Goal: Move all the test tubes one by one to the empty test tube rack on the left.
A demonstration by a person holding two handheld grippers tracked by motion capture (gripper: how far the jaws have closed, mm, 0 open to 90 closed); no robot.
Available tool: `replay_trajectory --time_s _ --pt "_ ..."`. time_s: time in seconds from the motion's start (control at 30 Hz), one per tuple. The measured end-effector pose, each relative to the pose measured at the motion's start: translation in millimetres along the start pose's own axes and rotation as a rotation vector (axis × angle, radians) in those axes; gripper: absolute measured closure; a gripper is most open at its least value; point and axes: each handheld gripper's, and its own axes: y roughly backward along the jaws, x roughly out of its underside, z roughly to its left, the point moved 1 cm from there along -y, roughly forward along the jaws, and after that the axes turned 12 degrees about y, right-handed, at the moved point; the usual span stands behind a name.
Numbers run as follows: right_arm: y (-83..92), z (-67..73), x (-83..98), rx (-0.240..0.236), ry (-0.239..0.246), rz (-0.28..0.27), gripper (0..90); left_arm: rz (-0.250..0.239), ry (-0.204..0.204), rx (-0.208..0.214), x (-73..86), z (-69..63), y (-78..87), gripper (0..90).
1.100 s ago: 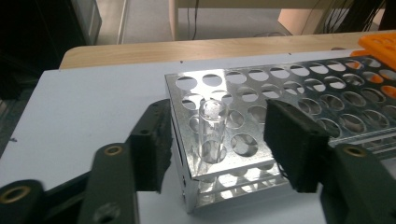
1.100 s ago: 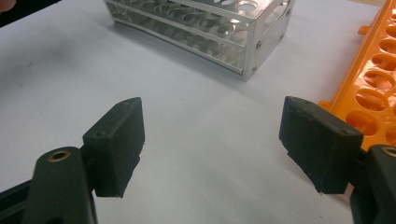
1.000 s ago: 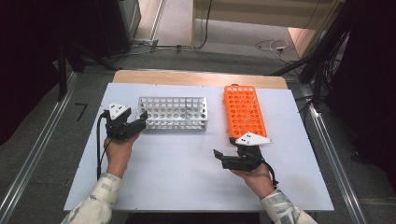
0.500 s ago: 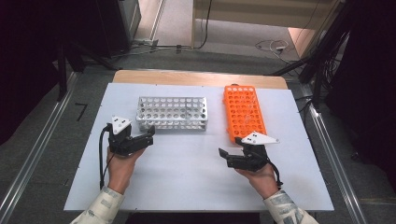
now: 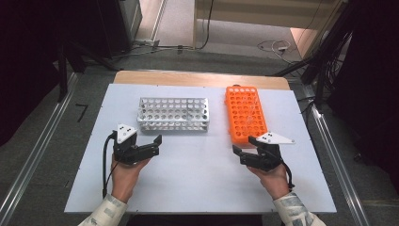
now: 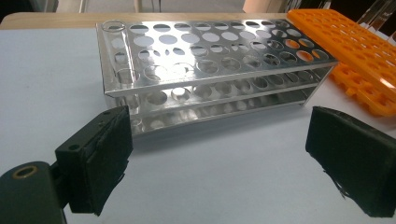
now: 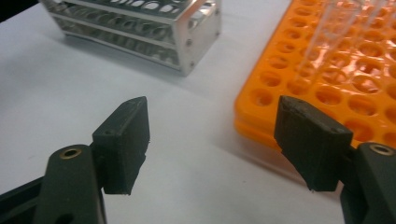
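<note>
Hovering left gripper (image 5: 151,147) gaping empty, right gripper (image 5: 242,154) narrowing empty, racks ahead

Your left claw (image 6: 219,163) had just been opening, and its two black jaws stood wide apart with nothing between them, low over the white table (image 6: 46,93). Just beyond them stood the silver tube rack (image 6: 210,60), with the orange rack (image 6: 355,56) lying close at its far right end.
</note>
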Motion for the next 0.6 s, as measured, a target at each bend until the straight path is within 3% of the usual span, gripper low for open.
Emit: replay_trajectory --time_s 0.03,0.2,0.6 --pt "-2.7 -4.8 1.9 0.037 0.004 0.013 27.4 -0.001 -0.001 0.001 0.0 -0.2 0.3 6.7" --pt "-7.7 -13.8 3.3 0.087 -0.01 0.022 29.9 -0.005 -0.014 0.009 0.6 -2.3 -0.1 6.0" --pt "-26.9 -26.0 -6.8 0.161 -0.042 0.015 40.2 0.013 -0.031 0.027 2.2 -3.8 -1.8 5.1"
